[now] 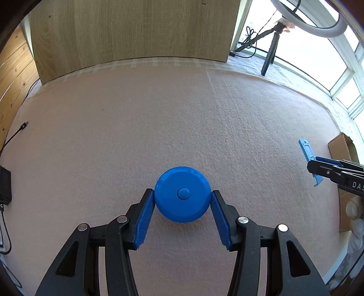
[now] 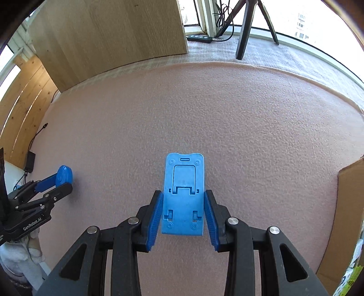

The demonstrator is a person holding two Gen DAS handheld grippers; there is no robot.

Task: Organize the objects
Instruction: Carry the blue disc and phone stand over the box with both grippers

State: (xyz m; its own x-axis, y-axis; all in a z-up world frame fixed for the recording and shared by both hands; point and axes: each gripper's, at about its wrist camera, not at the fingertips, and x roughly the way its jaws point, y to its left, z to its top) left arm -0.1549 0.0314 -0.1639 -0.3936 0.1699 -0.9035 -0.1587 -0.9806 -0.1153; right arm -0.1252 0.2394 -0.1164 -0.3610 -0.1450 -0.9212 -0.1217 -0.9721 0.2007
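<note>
A round blue disc with a centre button (image 1: 182, 194) sits between the blue pads of my left gripper (image 1: 182, 196), which is shut on it just above the pink foam mat (image 1: 182, 113). A flat light-blue folding stand (image 2: 183, 193) is held between the pads of my right gripper (image 2: 183, 200), which is shut on its sides. In the left wrist view the stand (image 1: 307, 154) and right gripper show at the far right. In the right wrist view the disc (image 2: 64, 175) and left gripper show at the far left.
A wooden panel (image 1: 132, 34) stands at the back of the mat. A cardboard box (image 2: 350, 205) is at the right edge. A black tripod (image 2: 245, 27) and a ring light (image 1: 314, 20) stand by the window. A black device with cables (image 1: 5, 186) lies at the left.
</note>
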